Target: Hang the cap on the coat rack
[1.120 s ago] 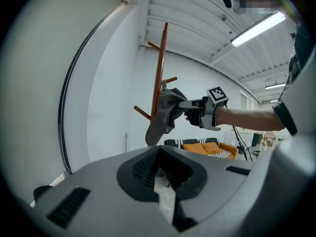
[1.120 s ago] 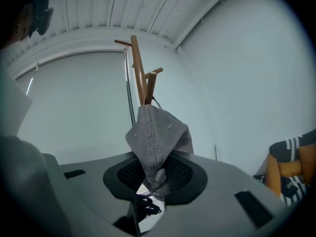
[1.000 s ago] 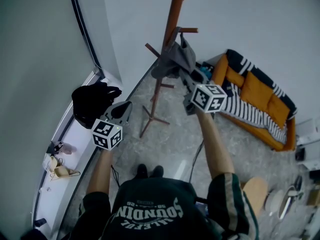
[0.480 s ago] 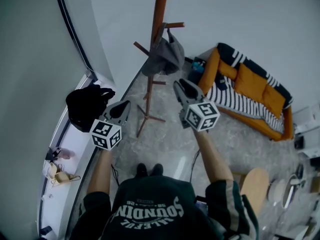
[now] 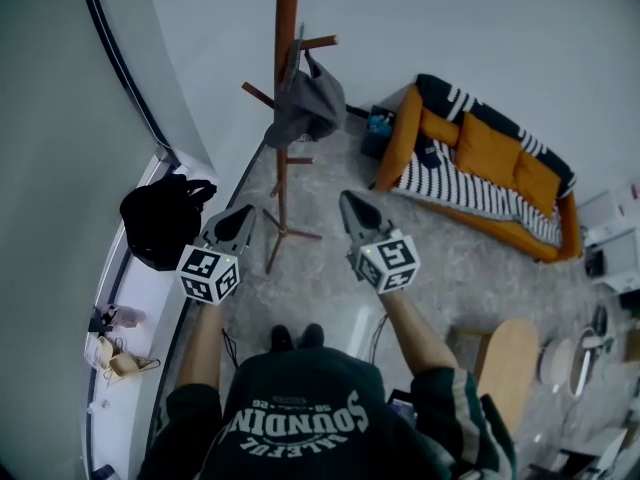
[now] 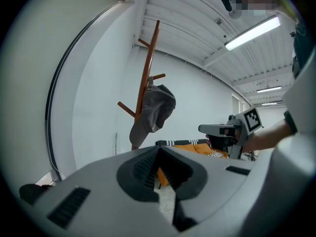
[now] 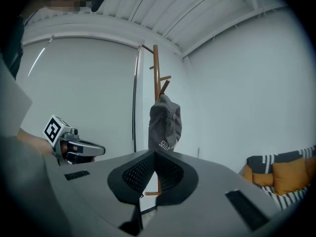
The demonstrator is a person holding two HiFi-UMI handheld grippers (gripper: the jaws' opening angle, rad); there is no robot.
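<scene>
The grey cap [image 5: 308, 103] hangs from a peg of the brown wooden coat rack [image 5: 286, 58], free of both grippers. My right gripper [image 5: 348, 202] is shut and empty, held low and well short of the rack, to its right. Level with it on the rack's left, my left gripper [image 5: 243, 216] also has its jaws together with nothing in them. In the left gripper view the cap [image 6: 154, 112] droops beside the pole [image 6: 147, 78], with the right gripper [image 6: 222, 129] off to the right. From the right gripper view the cap [image 7: 165, 122] hangs straight ahead and the left gripper [image 7: 84, 149] is at left.
A black bag [image 5: 160, 218] lies on the white ledge [image 5: 140, 303] along the left wall, with small items [image 5: 115, 340] further along it. An orange and striped sofa [image 5: 480, 168] stands at the right. A round wooden stool [image 5: 510, 363] is near my right side.
My right gripper has drawn back and down from the cap, and its jaws have come together. The cap stays on the rack. The left gripper has barely moved.
</scene>
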